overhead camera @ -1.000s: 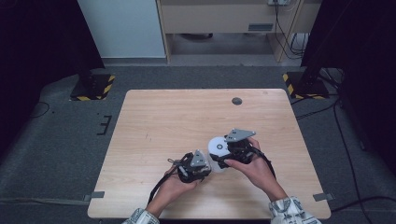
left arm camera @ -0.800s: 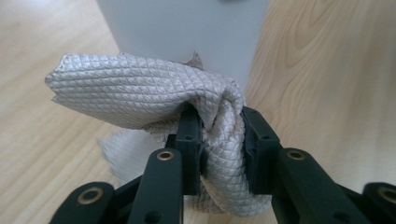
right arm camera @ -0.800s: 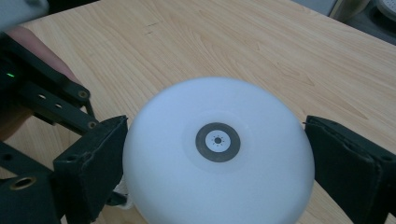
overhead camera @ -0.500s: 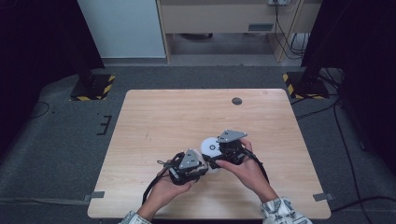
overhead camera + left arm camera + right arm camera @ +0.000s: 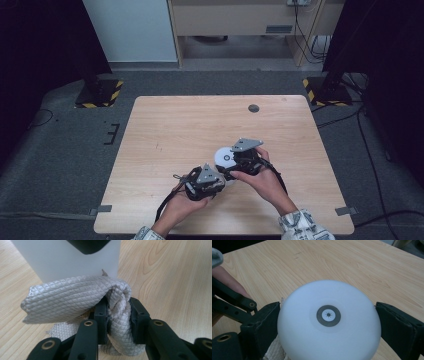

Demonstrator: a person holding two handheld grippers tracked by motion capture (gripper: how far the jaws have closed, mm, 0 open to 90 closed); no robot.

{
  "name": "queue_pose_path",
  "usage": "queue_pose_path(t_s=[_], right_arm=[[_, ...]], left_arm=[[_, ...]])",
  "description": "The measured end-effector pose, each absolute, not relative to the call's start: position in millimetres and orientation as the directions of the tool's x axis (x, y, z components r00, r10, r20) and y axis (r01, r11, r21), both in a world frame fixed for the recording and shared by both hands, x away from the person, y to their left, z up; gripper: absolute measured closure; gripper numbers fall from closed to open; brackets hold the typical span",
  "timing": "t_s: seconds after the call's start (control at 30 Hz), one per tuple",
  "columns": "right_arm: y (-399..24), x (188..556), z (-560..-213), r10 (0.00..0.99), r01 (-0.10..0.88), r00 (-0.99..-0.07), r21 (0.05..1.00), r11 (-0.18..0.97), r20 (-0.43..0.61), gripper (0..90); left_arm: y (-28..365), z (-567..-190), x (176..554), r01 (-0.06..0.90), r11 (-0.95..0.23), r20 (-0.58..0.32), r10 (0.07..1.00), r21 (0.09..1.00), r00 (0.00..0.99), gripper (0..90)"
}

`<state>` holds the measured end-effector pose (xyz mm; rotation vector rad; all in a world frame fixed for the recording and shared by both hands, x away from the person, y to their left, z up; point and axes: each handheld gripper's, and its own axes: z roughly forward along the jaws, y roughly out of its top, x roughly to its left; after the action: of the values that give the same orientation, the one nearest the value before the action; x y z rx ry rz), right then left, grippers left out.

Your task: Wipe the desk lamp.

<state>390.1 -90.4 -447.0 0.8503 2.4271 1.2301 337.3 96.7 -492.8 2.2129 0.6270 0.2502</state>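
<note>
Right now, high view: wooden desk (image 5: 165, 130) w/ both hands near its front edge, approx 6 o'clock of the desk's centre. Left hand (image 5: 181, 204) comes in from the bottom and holds the left tool (image 5: 215, 181), grey three-cornered plate on top, cable trailing back toward the desk's front edge. Just at its 1 o'clock sits a white round object (image 5: 225, 158), and the right tool (image 5: 235, 167) is around it, held by the right hand (image 5: 262, 180). Patterned sleeve (image 5: 305, 225) on the right forearm. Small dark disc (image 5: 253, 108) lies well apart, at 12 o'clock near the desk's far edge.

Left tool view: left tool (image 5: 117, 320) is clenched on a silvery-grey quilted cloth (image 5: 72, 298); a bunched fold runs between the two black jaws, the rest fans out to 9 o'clock. Cloth touches the side of the white object (image 5: 62, 260), which stands right behind it at 12 o'clock. Desk (image 5: 175, 277) grain visible at 3 o'clock.

Right tool view: right tool (image 5: 327, 320) has its jaws on either side of the white object (image 5: 327, 322), left pad touching its side, right pad at its edge – grasping it. Object's top is domed w/ a dark ring (image 5: 328, 315) in the middle. Bit of the cloth (image 5: 273, 352) shows under it at 7 o'clock. Part of the other tool and a fingertip (image 5: 229, 281) at 9 o'clock.
</note>
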Motion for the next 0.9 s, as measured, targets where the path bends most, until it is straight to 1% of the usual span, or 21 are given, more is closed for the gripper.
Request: queue_pose_path(t_s=[0.13, 0.3, 0.43, 0.53, 0.6, 0.7, 0.9], right_arm=[[-94, 391, -444, 0.605, 0.376, -0.796, 0.803, 0.463, 0.024, 9.1], [-101, 388, -428, 0.605, 0.338, -0.796, 0.829, 0.445, 0.000, 12.2], [-107, 394, -430, 0.629, 0.377, -0.777, 0.821, 0.429, 0.029, 14.9], [-111, 397, -435, 0.629, 0.416, -0.771, 0.823, 0.386, 0.095, 15.6], [-113, 398, -437, 0.623, 0.425, -0.773, 0.826, 0.369, 0.119, 20.0], [-113, 397, -437, 0.612, 0.424, -0.780, 0.831, 0.360, 0.132, 24.6], [-113, 397, -437, 0.611, 0.424, -0.780, 0.829, 0.364, 0.131, 24.6]], left_arm=[[97, -492, 336, 0.348, -0.557, -0.018, 0.513, 0.754, 0.858, 70.5], [98, -490, 337, 0.348, -0.555, -0.020, 0.511, 0.756, 0.859, 70.5], [98, -490, 336, 0.338, -0.566, -0.005, 0.508, 0.752, 0.861, 70.5], [99, -489, 336, 0.337, -0.566, -0.002, 0.510, 0.753, 0.860, 70.5], [98, -488, 336, 0.337, -0.562, -0.004, 0.511, 0.756, 0.859, 70.4], [97, -482, 335, 0.327, -0.540, -0.007, 0.510, 0.775, 0.860, 70.4], [94, -461, 330, 0.284, -0.480, -0.009, 0.498, 0.830, 0.867, 70.4]])
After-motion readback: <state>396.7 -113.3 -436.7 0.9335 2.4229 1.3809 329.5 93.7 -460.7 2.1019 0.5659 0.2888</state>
